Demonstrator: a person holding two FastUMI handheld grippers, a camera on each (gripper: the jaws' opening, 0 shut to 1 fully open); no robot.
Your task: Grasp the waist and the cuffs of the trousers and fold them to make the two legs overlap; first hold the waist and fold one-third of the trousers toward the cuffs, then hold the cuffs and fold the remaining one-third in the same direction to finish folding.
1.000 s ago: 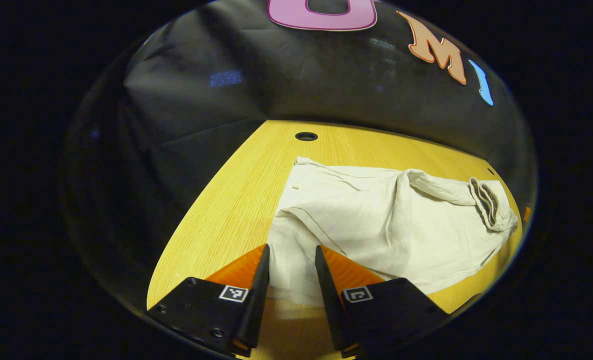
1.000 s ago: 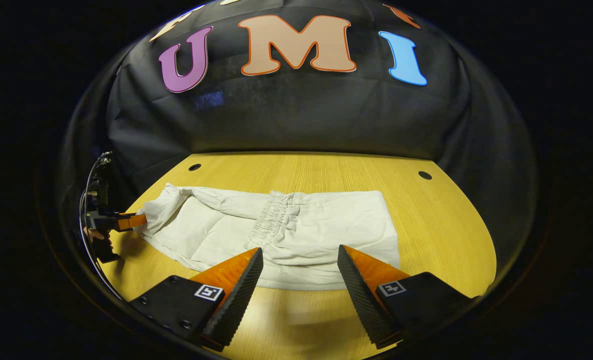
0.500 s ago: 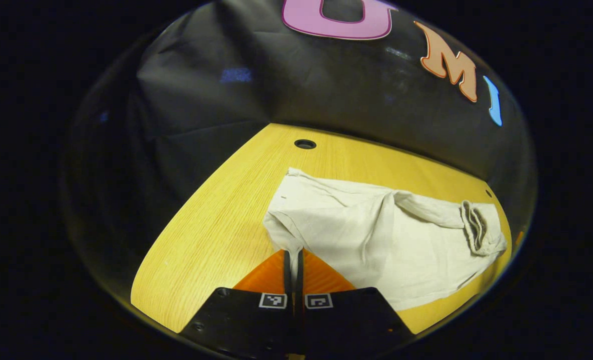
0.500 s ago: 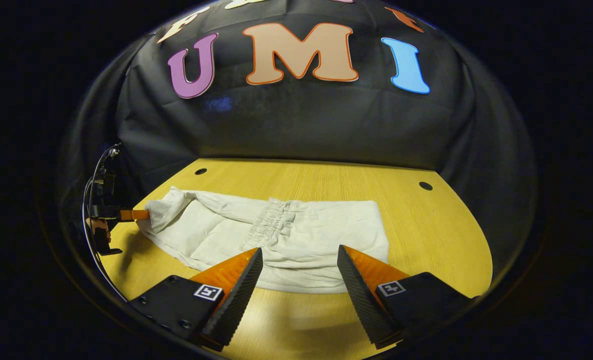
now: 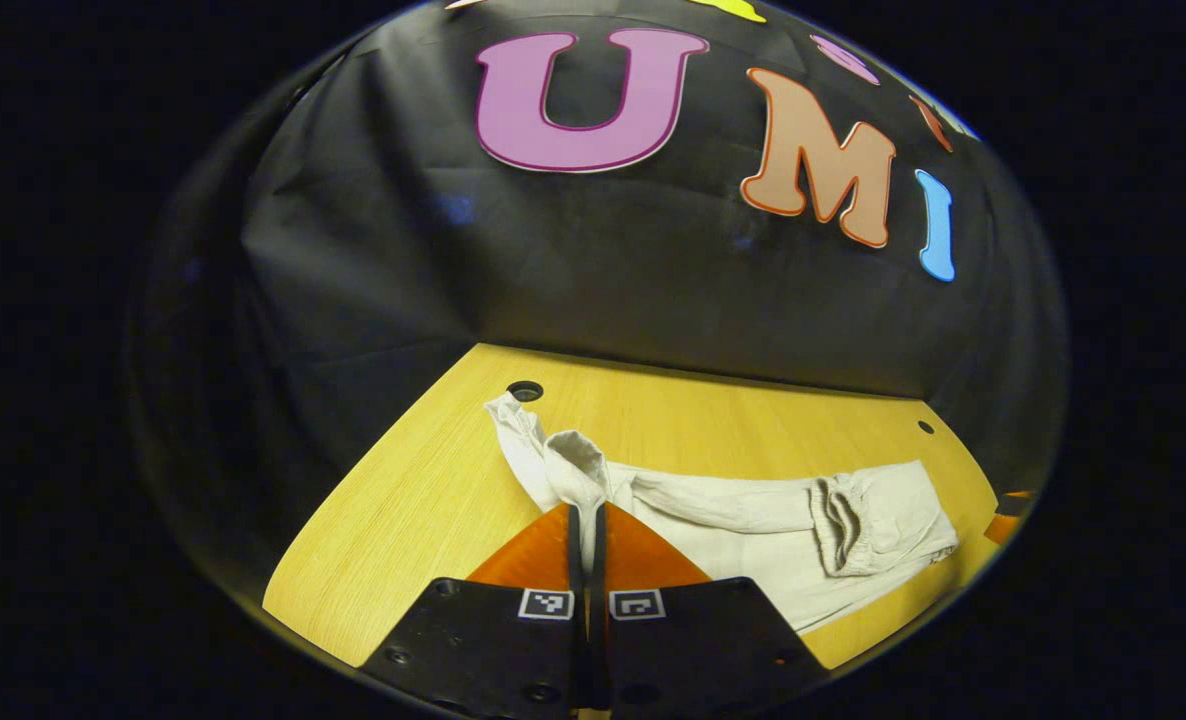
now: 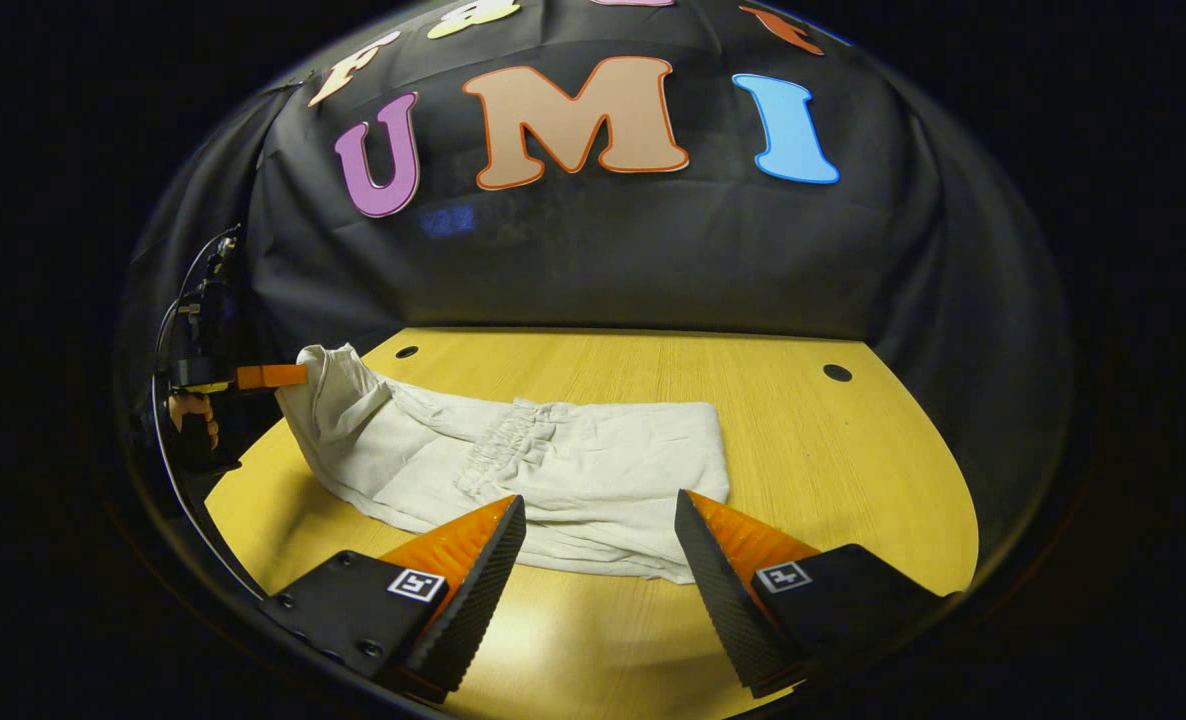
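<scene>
One gripper point(image 5: 586, 520) pinching trousers point(image 5: 753, 530), lifted

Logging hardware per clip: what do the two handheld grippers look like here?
Each gripper has a black body with bolt holes, wedge-shaped fingers and a small square black-and-white marker on each finger base, as on the right gripper and left gripper. In the right gripper view, the left gripper carries thin looping cables.

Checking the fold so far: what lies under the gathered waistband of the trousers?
The waistband lies on top of more of the trousers, a lower cloth layer spread on the wooden table. Whether anything sits between the layers cannot be seen; the cloth covers it.
</scene>
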